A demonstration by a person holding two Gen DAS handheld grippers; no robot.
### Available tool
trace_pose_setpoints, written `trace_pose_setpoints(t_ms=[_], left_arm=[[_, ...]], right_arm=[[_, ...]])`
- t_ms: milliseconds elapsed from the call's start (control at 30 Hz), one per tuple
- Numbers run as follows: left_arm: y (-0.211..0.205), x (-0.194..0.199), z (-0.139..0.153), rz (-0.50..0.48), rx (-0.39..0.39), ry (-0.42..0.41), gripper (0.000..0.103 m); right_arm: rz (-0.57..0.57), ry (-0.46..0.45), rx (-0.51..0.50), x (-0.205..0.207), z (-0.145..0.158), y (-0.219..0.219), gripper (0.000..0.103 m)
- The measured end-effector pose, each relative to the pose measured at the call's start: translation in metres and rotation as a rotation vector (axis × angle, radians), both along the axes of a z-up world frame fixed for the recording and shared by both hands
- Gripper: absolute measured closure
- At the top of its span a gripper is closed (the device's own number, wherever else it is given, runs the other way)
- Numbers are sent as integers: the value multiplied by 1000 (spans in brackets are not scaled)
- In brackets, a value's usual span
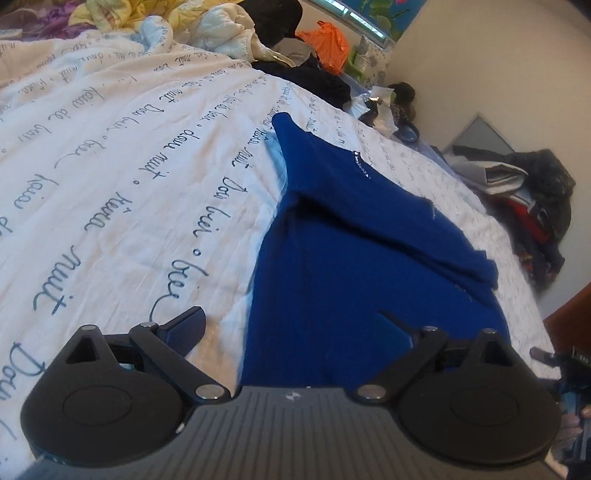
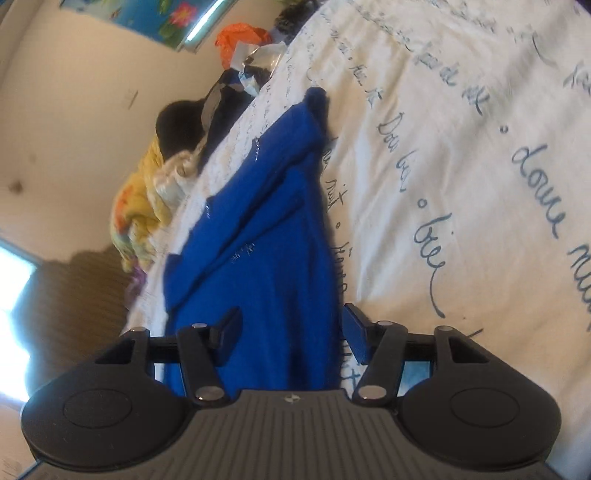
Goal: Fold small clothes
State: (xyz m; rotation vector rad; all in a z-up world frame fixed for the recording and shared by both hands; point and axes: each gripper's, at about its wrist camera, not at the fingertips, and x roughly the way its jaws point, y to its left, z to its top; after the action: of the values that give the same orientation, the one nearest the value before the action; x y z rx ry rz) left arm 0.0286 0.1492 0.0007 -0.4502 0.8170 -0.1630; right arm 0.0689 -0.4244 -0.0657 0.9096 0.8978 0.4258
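Observation:
A small royal-blue garment (image 1: pixel 351 236) lies partly folded on a white bedsheet (image 1: pixel 129 166) printed with blue cursive writing. A flap lies folded over its middle. My left gripper (image 1: pixel 291 328) is open over the near end of the garment, one finger over the sheet and the other over the blue cloth. In the right wrist view the same garment (image 2: pixel 266 221) runs away from me. My right gripper (image 2: pixel 291 332) is open, its fingers on either side of the garment's near end.
A heap of clothes and bedding (image 1: pixel 221 29) with an orange bag (image 1: pixel 328 44) lies at the far end of the bed. Dark clothes (image 1: pixel 532 195) are piled beside the bed at the right. A yellow bundle (image 2: pixel 144 199) lies past the bed edge.

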Motion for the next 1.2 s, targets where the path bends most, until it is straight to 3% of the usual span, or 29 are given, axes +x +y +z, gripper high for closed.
trace_pose_setpoints(t_ms=[67,100,133,167,200,233,367,433,500,533,567,600,633,667,767,833,867,900,933,967,1067,1133,1167,1200], left_arm=[[-5,11,1,-7,41,7,19],[-11,15,2,-3,104,7,35],[-17,19,3,-5,173,7,46],[-24,22,3,-7,247,7,70],[-27,23,3,-10,311,9,92],[-26,25,4,-22,313,12,97],[-21,13,13,-14,360,-14,98],[-18,11,4,-20,377,9,98],[-17,3,4,-30,354,-3,98],[-14,-2,5,-43,307,9,93],[-10,-6,6,-47,258,26,66],[-5,-15,6,-48,191,32,30],[1,-24,6,-33,135,28,16],[5,-34,4,-16,88,30,6],[8,-50,0,-9,8,33,11],[6,-51,1,7,14,30,22],[2,-49,2,16,63,26,45],[-2,-46,3,19,135,29,81],[-8,-43,3,20,224,31,98],[-12,-41,3,14,289,27,103],[-10,-42,5,-9,308,34,103],[-8,-46,3,-15,308,18,103],[-6,-48,2,-13,294,8,100],[-3,-51,1,-11,261,6,86]], right_arm=[[29,4,6,9,0,6,47],[38,0,-12,12,2,10,52],[41,3,-41,15,3,14,63],[43,21,-108,16,4,16,97],[46,25,-159,18,5,19,101],[41,19,-160,18,5,19,101],[-9,-44,-228,0,20,10,101],[-53,-15,-242,-7,12,-3,102],[-57,3,-141,-9,0,-11,99],[-65,20,-113,-11,-1,-10,98],[-59,28,-101,-15,0,-9,92],[-43,27,-90,-18,2,-7,84],[-23,22,-66,-24,2,-6,78],[-4,19,-30,-31,1,-4,64],[43,34,36,-43,-7,1,65],[41,29,60,-41,-8,4,66],[43,35,47,-39,-7,5,72],[41,45,33,-36,-6,6,86],[43,56,-8,-34,-5,9,98],[52,47,-57,-33,-2,10,100],[33,5,-152,-44,10,2,101],[-3,6,-145,-53,7,-10,101],[-18,15,-115,-56,0,-14,101],[-29,13,-73,-59,-7,-16,100]])
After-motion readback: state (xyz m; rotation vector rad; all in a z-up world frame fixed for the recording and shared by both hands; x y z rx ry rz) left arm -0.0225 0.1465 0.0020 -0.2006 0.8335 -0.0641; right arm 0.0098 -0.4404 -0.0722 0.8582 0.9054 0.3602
